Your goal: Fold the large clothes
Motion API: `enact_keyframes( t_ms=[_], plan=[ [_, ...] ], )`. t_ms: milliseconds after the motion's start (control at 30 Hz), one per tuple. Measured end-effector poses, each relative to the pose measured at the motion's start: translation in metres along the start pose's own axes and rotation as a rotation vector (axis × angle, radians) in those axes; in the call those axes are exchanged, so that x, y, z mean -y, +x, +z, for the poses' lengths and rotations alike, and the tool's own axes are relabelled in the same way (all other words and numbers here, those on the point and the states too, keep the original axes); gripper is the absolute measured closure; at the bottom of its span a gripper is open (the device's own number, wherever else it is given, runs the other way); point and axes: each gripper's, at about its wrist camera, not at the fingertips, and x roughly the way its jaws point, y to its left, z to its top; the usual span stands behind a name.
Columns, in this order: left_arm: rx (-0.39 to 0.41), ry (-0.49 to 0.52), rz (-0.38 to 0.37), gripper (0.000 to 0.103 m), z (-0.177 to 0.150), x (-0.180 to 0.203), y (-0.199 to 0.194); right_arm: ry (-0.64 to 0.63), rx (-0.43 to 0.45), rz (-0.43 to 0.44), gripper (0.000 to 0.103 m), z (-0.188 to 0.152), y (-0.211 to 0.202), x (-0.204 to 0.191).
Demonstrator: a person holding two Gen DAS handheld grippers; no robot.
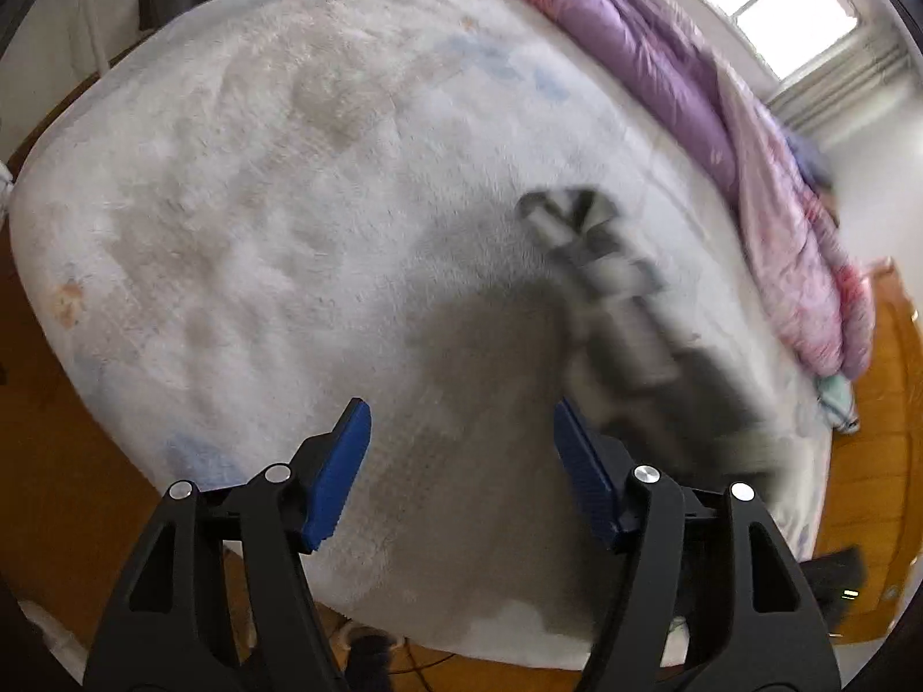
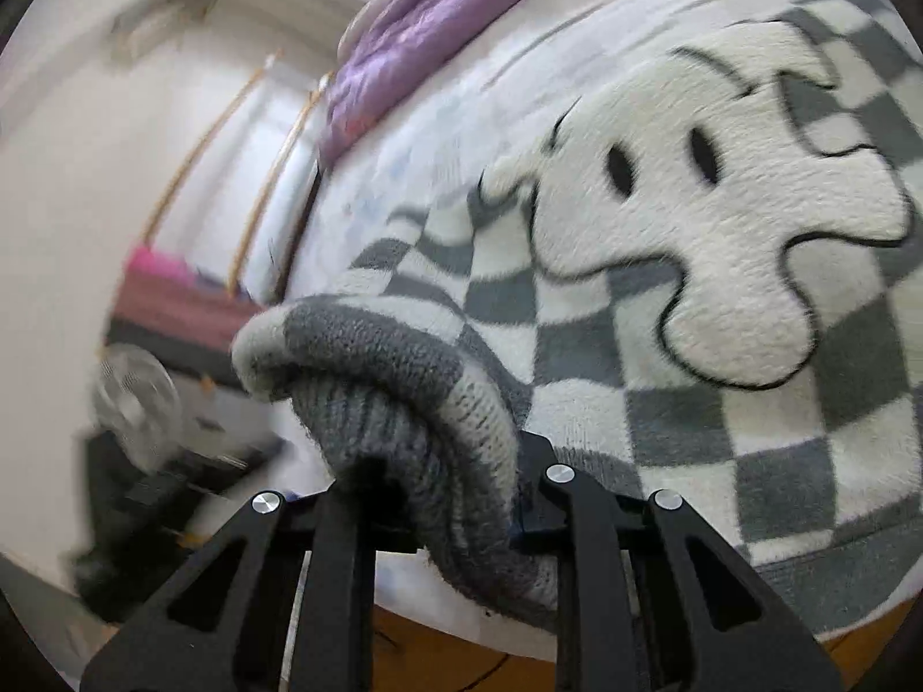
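Sweater (image 2: 721,300): grey-and-white checkered knit with a big white fuzzy smiley patch outlined in black, lying on the bed (image 1: 277,184). It fills most of the right wrist view. In the left wrist view the same garment (image 1: 629,311) is a motion-blurred grey/white strip on the right half of the bed, running diagonally toward the near right edge.

Right gripper (image 2: 427,496): closed down on a bunched, rolled edge of the sweater, a ribbed grey section with a cream band. The fabric wad bulges out above and below the jaws and hides the pads, so actual pad contact isn't visible; looks like a firm pinch, jaw gap filled by knit.

Left gripper (image 1: 461,461): jaws wide apart, blue ribbed fingers (image 1: 337,478) fully exposed, nothing between them. It hangs above the near part of the white fleecy bed cover. The right-side finger overlaps the blurred sweater in frame; can't tell if it touches.

Surroundings: purple and pink quilt (image 1: 692,92) bunched along the far side of the bed, window (image 1: 761,0) behind it, wood floor (image 1: 57,461) around the bed. A fan (image 2: 135,403) sits on the floor, blurred.
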Motion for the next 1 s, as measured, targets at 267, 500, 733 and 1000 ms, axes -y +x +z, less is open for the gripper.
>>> enact_keyframes(
  t_ms=[267, 500, 733, 1000],
  plan=[
    [-0.097, 0.130, -0.060, 0.036, -0.024, 0.084, 0.045, 0.202, 0.171, 0.095, 0.086, 0.037, -0.088, 0.051],
    [-0.134, 0.318, -0.170, 0.030, -0.062, 0.180, 0.065, 0.362, 0.342, 0.067, 0.087, 0.043, -0.162, 0.117],
    [-0.192, 0.407, -0.192, 0.028, -0.091, 0.224, 0.092, 0.588, 0.426, 0.014, 0.087, 0.017, -0.204, 0.198],
    [-0.285, 0.395, -0.138, 0.025, -0.104, 0.240, 0.134, 0.691, 0.345, -0.124, 0.083, 0.007, -0.203, 0.261]
  ],
)
